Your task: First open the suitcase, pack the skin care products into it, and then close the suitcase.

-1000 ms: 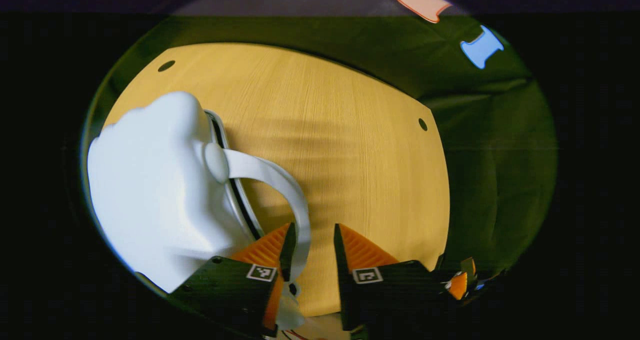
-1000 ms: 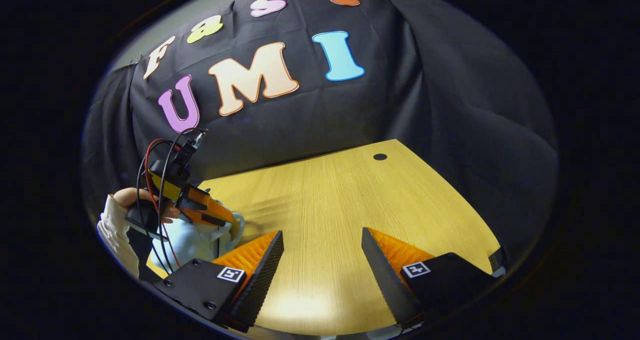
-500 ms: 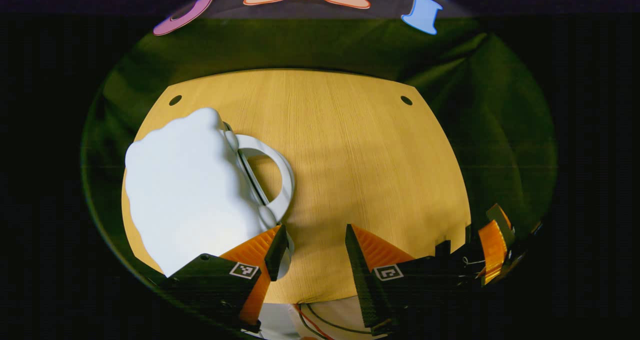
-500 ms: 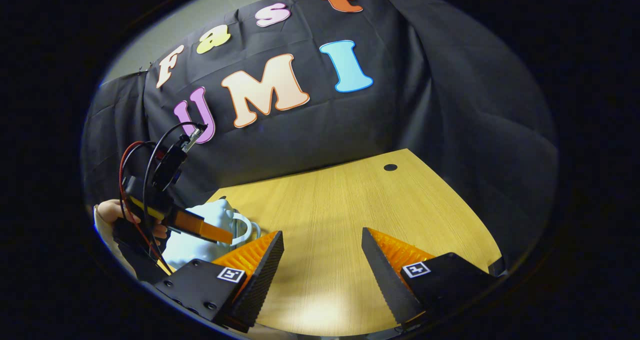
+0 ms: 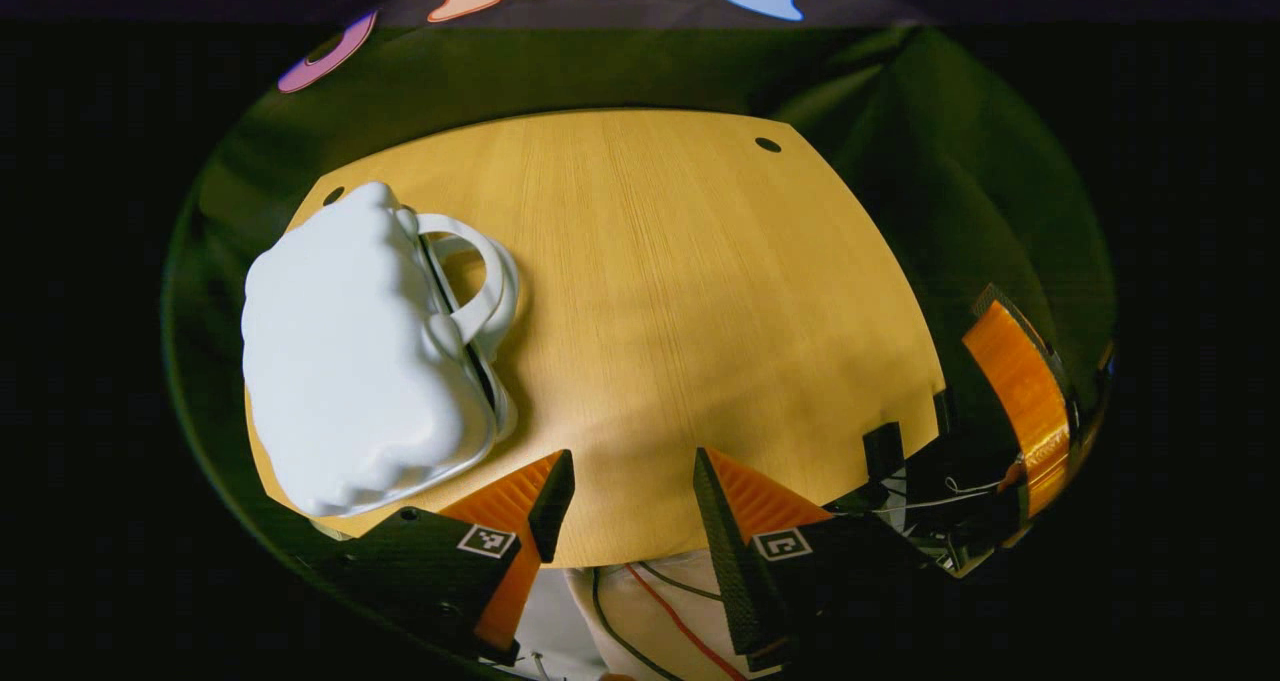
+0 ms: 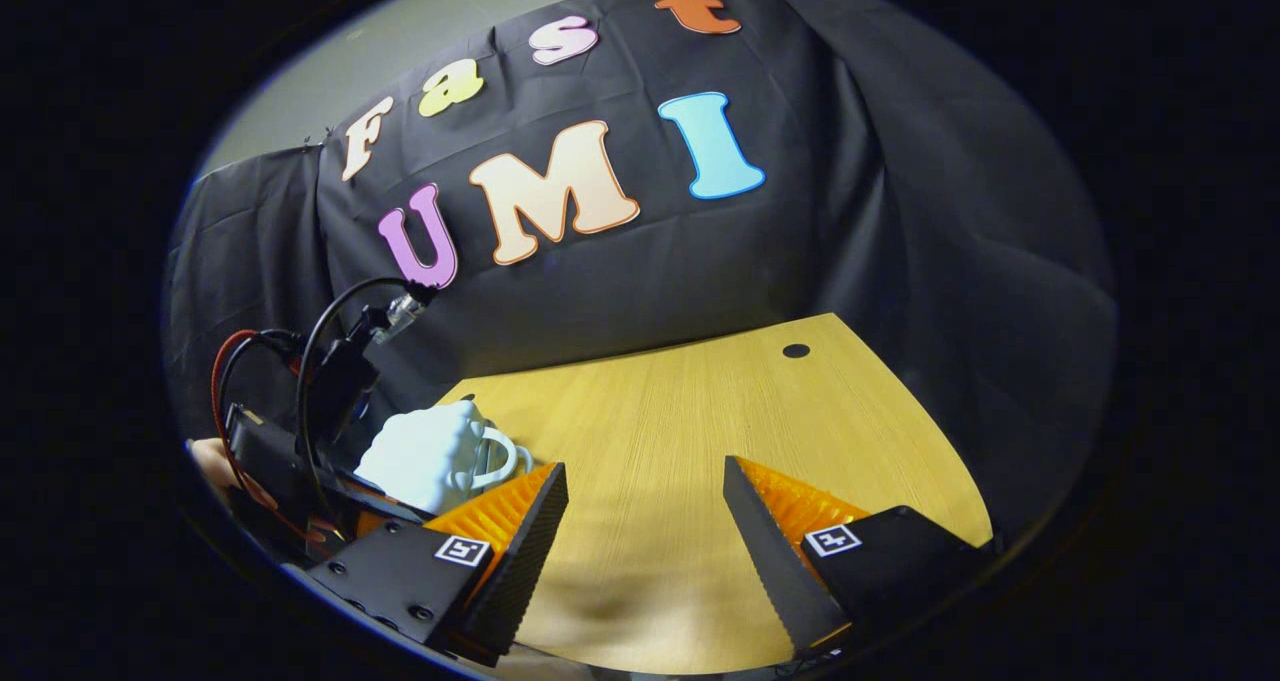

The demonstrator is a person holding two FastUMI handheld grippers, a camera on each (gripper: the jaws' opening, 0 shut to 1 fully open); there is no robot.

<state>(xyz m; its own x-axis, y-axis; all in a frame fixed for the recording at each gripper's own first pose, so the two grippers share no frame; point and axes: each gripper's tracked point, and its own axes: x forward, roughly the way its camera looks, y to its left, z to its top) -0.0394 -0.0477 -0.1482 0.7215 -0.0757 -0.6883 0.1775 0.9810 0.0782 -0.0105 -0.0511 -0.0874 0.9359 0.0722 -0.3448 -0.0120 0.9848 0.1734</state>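
Left of the spread left gripper (image 5: 622,496) fingers — white suitcase (image 5: 355,356), closed, untouched; right gripper (image 6: 645,511) spread too.

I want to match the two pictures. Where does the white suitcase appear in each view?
Left gripper view: the white suitcase lies at left on the wooden table.
Right gripper view: the suitcase sits low at left.
Shared landmark: its looped handle.

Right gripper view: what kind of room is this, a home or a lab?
Probably a staged recording booth: black cloth wall, one bare wooden table holding a white cloud-shaped suitcase, and a cabled handheld left gripper.
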